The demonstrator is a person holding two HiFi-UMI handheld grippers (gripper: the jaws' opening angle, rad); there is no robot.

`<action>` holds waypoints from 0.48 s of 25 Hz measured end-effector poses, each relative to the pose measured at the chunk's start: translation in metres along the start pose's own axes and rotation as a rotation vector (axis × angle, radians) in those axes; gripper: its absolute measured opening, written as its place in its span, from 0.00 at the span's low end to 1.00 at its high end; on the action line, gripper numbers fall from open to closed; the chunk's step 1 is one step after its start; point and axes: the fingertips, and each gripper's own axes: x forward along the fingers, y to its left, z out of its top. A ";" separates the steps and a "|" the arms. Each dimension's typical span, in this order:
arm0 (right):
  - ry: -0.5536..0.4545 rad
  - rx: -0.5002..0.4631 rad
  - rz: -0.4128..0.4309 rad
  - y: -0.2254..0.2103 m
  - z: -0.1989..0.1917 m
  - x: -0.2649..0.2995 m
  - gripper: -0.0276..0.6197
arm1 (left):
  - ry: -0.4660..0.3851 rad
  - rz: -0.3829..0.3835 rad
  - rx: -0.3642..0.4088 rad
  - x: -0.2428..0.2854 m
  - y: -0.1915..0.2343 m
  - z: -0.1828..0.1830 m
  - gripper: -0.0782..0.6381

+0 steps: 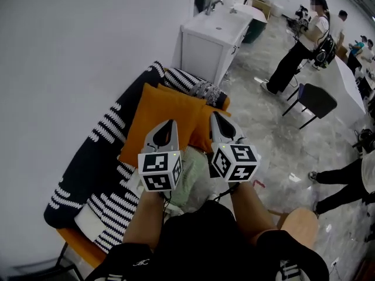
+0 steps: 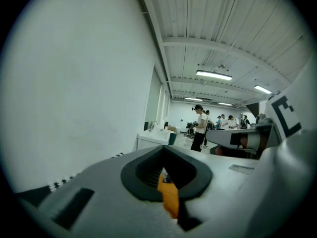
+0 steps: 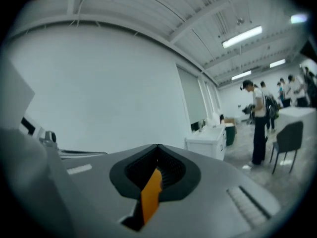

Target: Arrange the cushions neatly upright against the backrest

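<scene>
Left gripper and right gripper, jaws together and empty, hover over orange cushions; a closed-jaw nudge could topple them.

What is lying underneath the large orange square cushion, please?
A navy-and-white striped blanket shows around the large orange square cushion and runs under it. What the blanket itself covers is hidden.
</scene>
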 end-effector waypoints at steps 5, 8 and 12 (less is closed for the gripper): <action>0.059 0.109 0.091 -0.011 -0.019 0.053 0.06 | 0.016 0.140 0.000 0.008 0.042 -0.002 0.12; 0.110 0.110 0.137 -0.020 -0.036 0.093 0.06 | 0.026 0.247 0.005 0.016 0.066 -0.002 0.12; 0.175 0.077 0.219 -0.031 -0.053 0.145 0.07 | 0.048 0.373 0.014 0.034 0.088 0.000 0.12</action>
